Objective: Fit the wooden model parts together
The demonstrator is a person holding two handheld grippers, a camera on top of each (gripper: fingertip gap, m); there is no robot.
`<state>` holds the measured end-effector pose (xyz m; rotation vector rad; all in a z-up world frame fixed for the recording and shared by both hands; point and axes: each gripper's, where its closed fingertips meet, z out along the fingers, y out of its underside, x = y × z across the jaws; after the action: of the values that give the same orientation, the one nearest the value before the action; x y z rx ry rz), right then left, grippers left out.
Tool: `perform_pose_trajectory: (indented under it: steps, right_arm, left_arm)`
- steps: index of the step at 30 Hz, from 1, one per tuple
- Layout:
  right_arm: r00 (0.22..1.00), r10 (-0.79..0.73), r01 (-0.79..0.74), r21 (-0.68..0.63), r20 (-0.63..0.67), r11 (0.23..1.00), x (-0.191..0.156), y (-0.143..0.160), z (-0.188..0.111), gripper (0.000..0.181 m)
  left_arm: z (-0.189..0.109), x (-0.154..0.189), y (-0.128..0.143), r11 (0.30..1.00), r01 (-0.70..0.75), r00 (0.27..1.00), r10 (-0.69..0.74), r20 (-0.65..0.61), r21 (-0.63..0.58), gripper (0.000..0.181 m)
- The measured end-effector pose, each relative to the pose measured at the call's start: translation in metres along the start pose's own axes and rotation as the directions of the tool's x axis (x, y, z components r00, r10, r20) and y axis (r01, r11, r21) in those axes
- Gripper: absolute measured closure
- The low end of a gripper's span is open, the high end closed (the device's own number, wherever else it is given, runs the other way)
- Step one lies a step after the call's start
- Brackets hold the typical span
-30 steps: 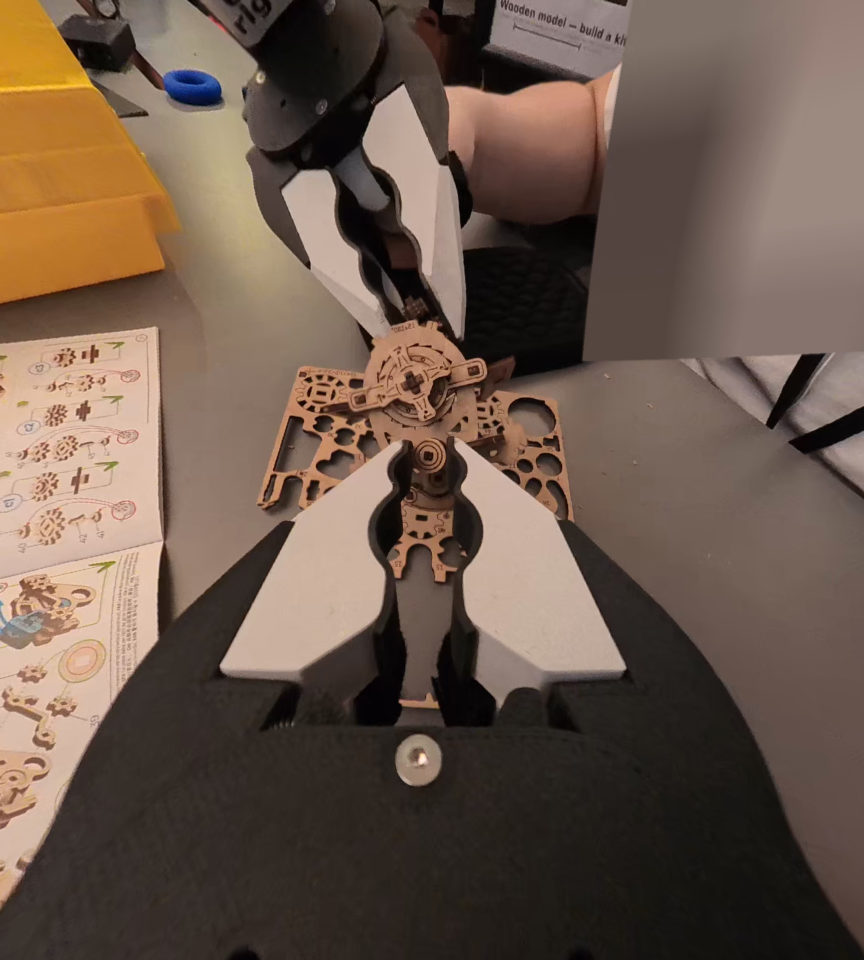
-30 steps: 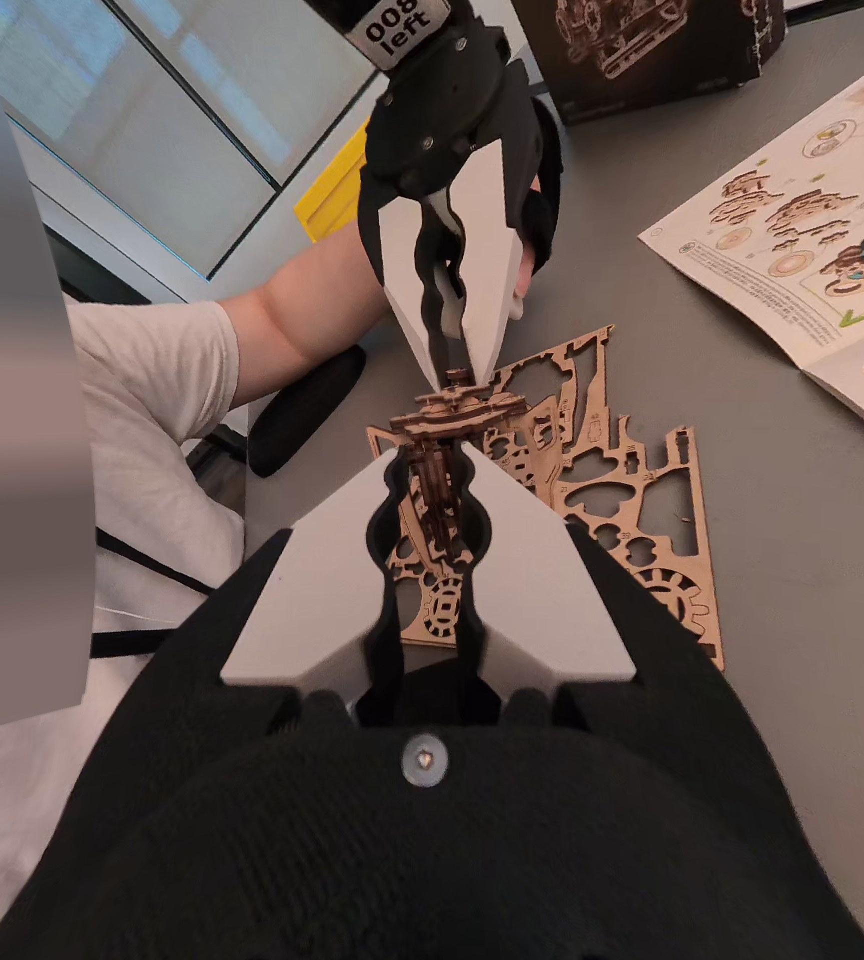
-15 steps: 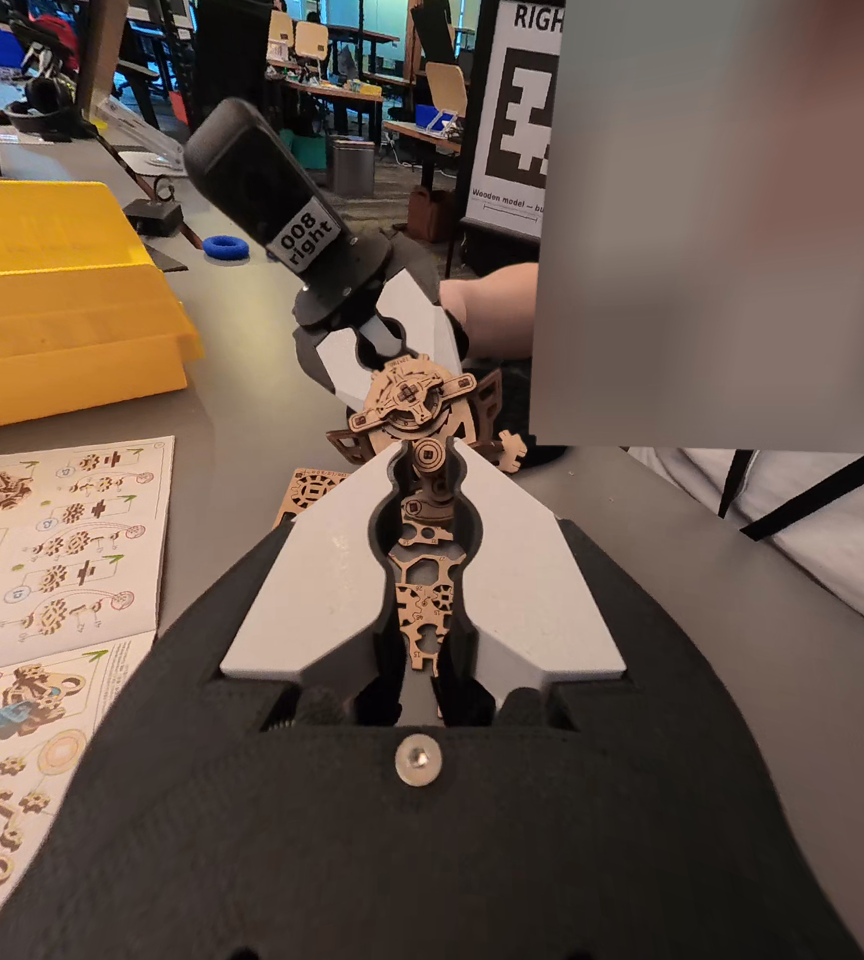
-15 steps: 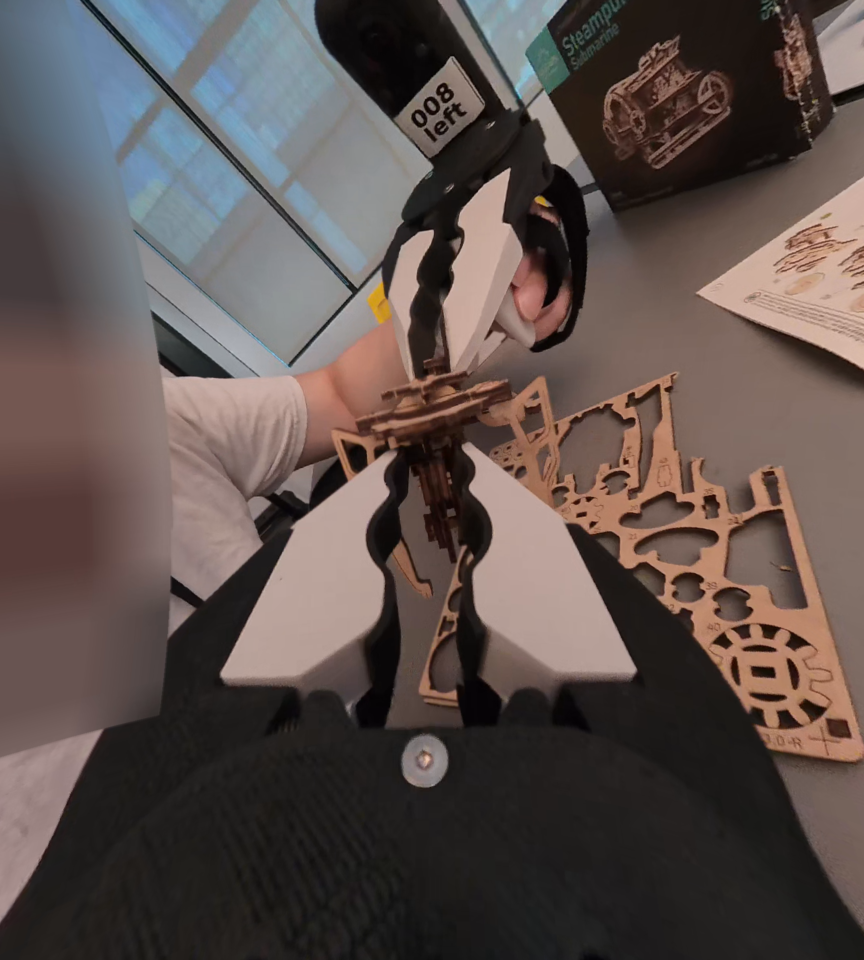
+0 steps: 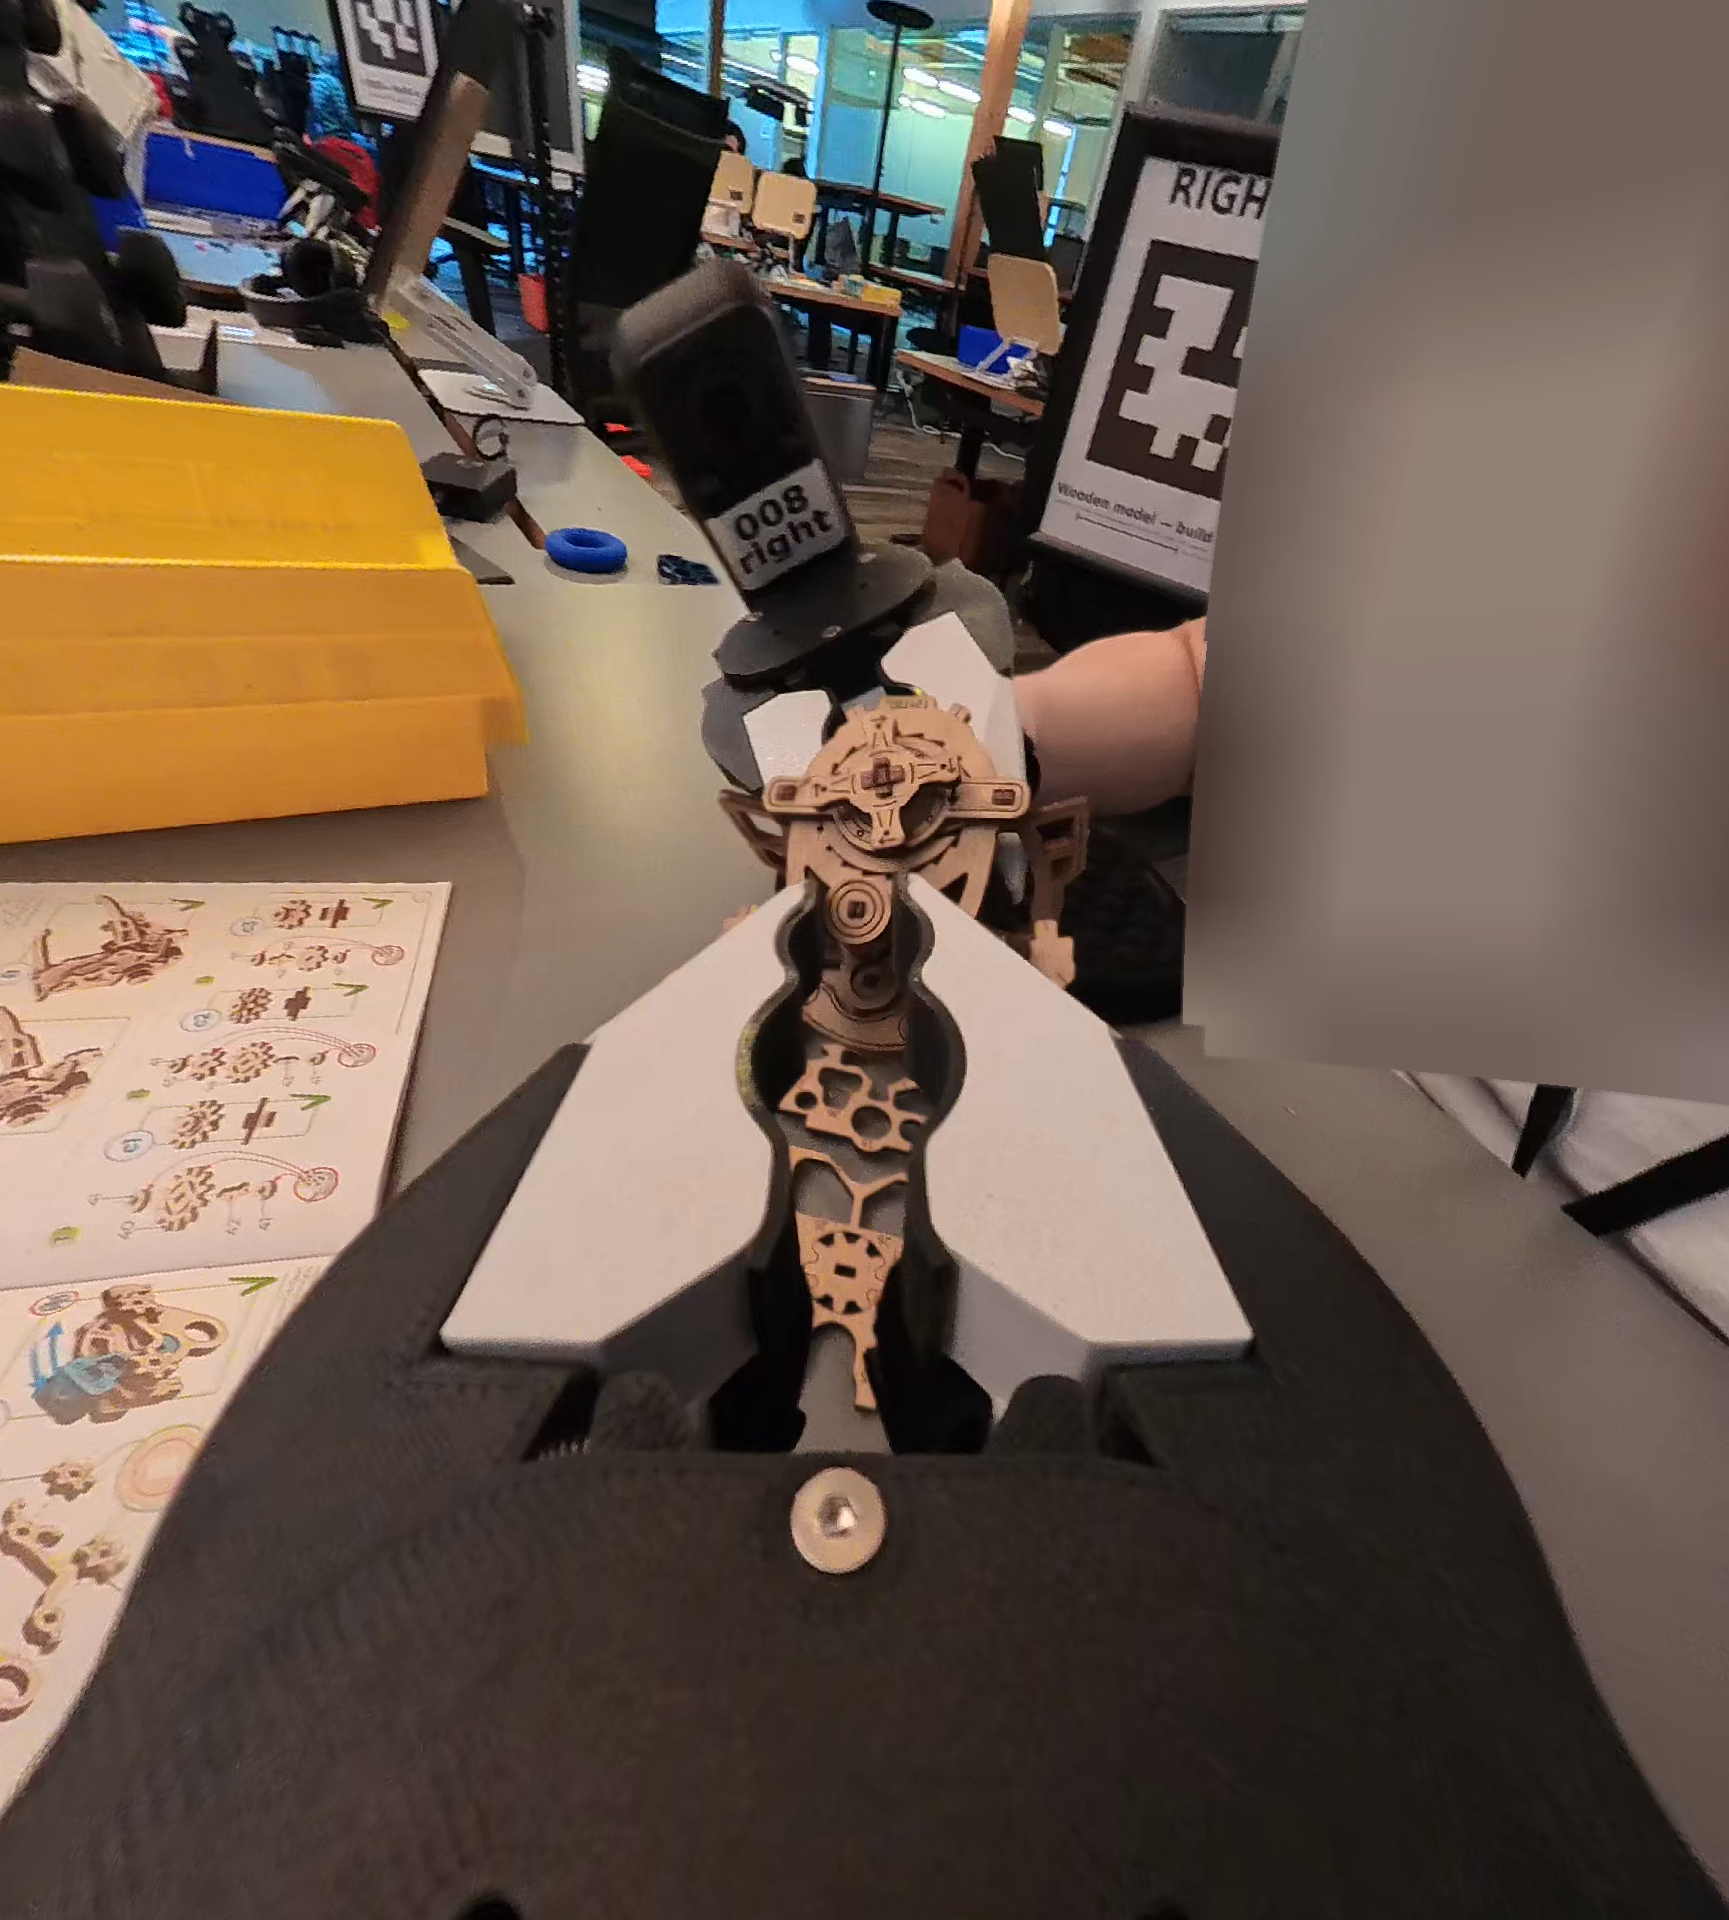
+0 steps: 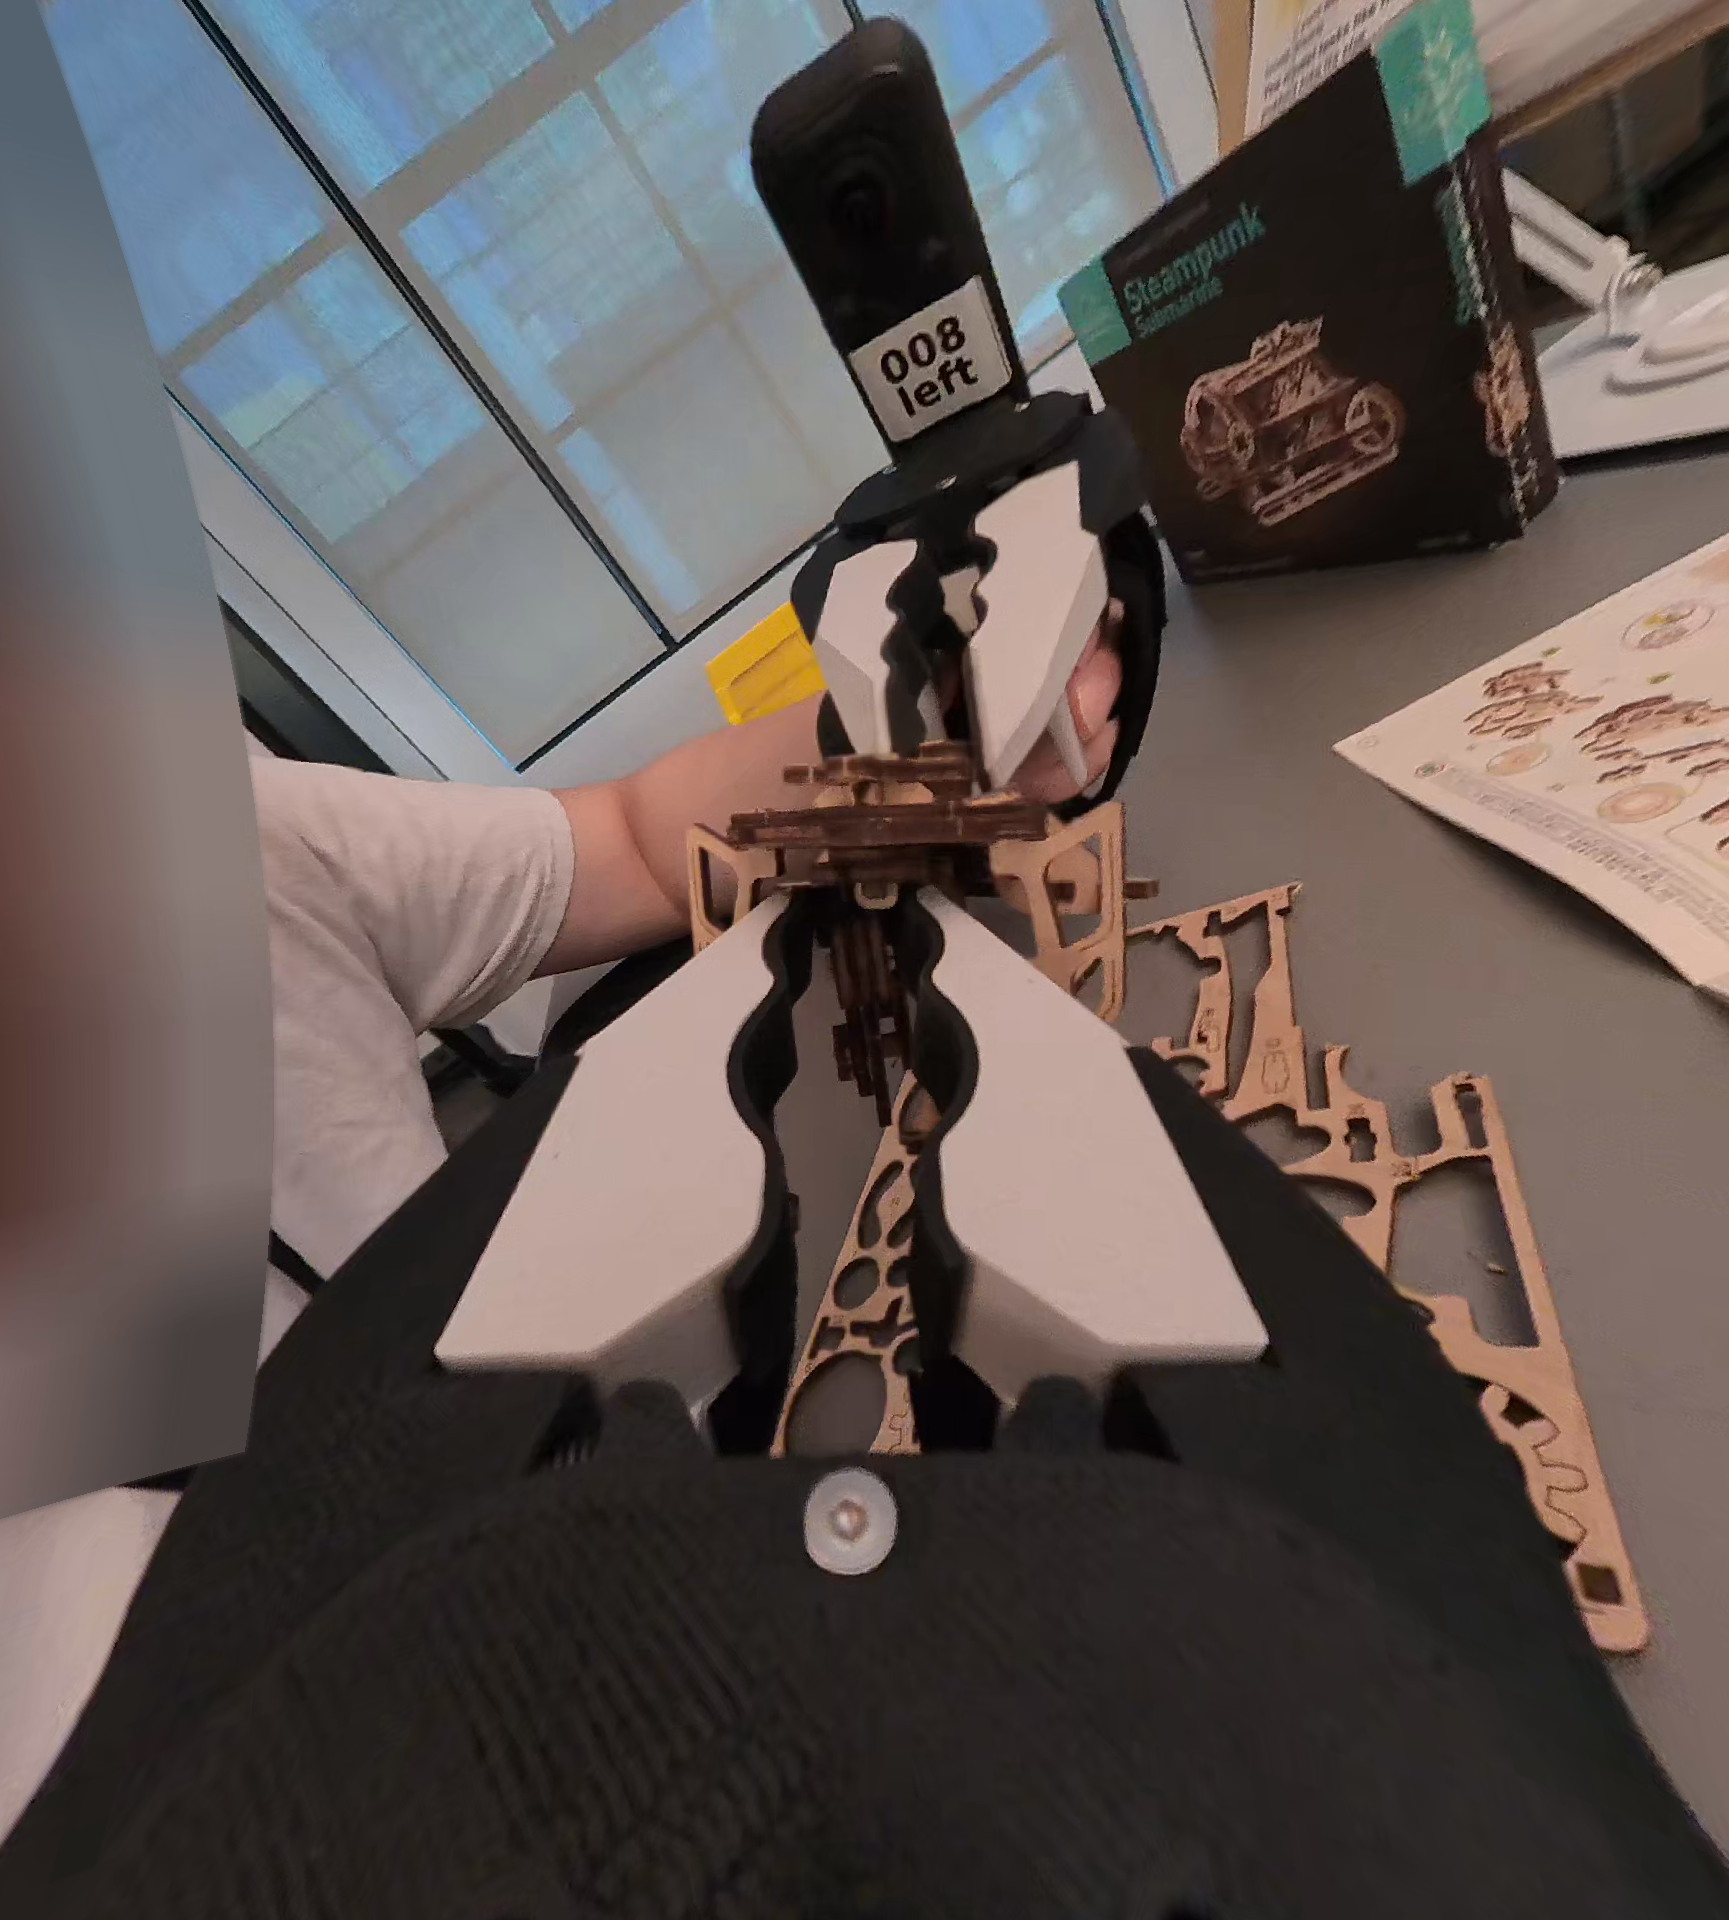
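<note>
Right wrist view alone shows both grippers (image 6: 855, 914) (image 6: 927, 743) clamping the wooden model's (image 6: 891, 821) layered edge.

Left gripper (image 5: 855, 914) jaws clamped on wooden model (image 5: 881, 821) — right gripper (image 5: 875, 707) opposite, yellow bin (image 5: 164, 623), instruction sheet (image 5: 164, 1070) left

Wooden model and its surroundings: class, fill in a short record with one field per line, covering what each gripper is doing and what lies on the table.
Held item: wooden model assembly, off the table, between both grippers
Left gripper: shut on the assembly's near end
Right gripper: shut on the assembly from the opposite side
Parts sheet: flat on the grey table, many pieces already punched out
Instruction booklet: open, on the left gripper's side
Kit box: upright, beyond the sheet
Yellow bin: beyond the booklet
</note>
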<state>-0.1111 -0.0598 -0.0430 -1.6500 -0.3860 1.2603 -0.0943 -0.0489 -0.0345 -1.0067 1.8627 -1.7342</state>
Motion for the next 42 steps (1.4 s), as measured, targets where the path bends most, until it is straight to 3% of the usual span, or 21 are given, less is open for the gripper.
perform_pose_trajectory:
  steps: [4,12,24,36,42]
  right_arm:
    - [0.996,-0.069,0.073,0.063,-0.063,0.995,0.004,-0.012,-0.008,0.166]
    - [0.978,-0.152,0.163,0.069,-0.142,0.984,0.006,-0.023,-0.016,0.166]
    - [0.892,-0.354,0.355,-0.048,-0.281,0.933,0.009,-0.029,-0.02,0.167]
    - [0.93,-0.305,0.313,0.005,-0.207,0.95,0.003,-0.031,-0.022,0.167]
    - [0.944,-0.241,0.254,0.032,-0.226,0.967,0.012,-0.03,-0.022,0.167]
  left_arm:
    - [0.003,-0.01,-0.01,1.0,0.011,0.995,-0.013,0.094,0.024,0.171]
    - [0.007,-0.018,-0.024,0.991,0.097,0.974,-0.115,0.193,0.097,0.171]
    - [0.003,-0.023,-0.032,0.945,0.221,0.957,-0.258,0.135,0.239,0.171]
    - [0.01,-0.024,-0.034,0.937,0.256,0.945,-0.295,0.144,0.235,0.171]
    - [0.009,-0.032,-0.029,0.951,0.231,0.933,-0.276,0.231,0.207,0.171]
